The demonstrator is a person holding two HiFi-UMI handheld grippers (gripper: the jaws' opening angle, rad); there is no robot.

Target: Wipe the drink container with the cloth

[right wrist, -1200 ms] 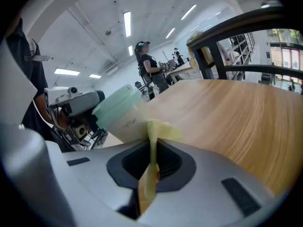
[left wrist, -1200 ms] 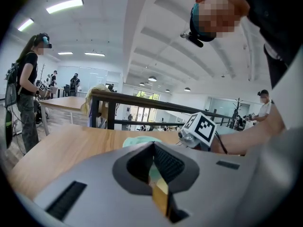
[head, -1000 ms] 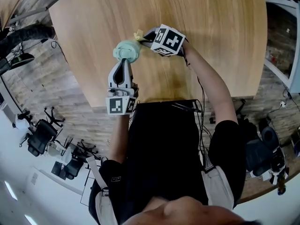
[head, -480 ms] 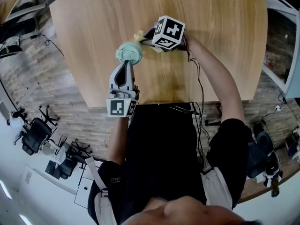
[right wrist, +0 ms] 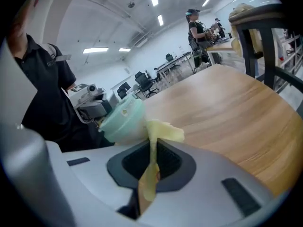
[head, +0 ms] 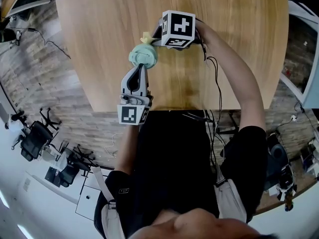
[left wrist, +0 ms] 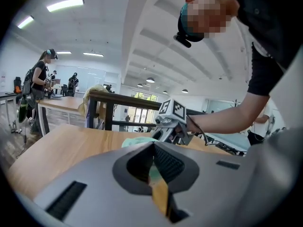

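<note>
A mint-green drink container (head: 143, 55) is held above the wooden table (head: 239, 44) with my left gripper (head: 143, 66) shut on it from the near side. In the left gripper view only its pale green edge (left wrist: 138, 141) shows past the closed jaws of the left gripper (left wrist: 154, 167). My right gripper (head: 155, 38) is shut on a yellow cloth (head: 146, 37), which touches the container's far side. The right gripper view shows the cloth (right wrist: 163, 129) pinched in the right gripper (right wrist: 152, 151) and lying against the container (right wrist: 123, 119).
The table's near edge (head: 174, 106) runs just in front of the person's body. Office chairs (head: 35, 138) stand on the floor at the left. A dark wooden frame (left wrist: 102, 110) and a person at another table (left wrist: 40, 79) are behind.
Both grippers, the container and the cloth have moved farther out over the table and slightly right. The right gripper's marker cube has turned.
</note>
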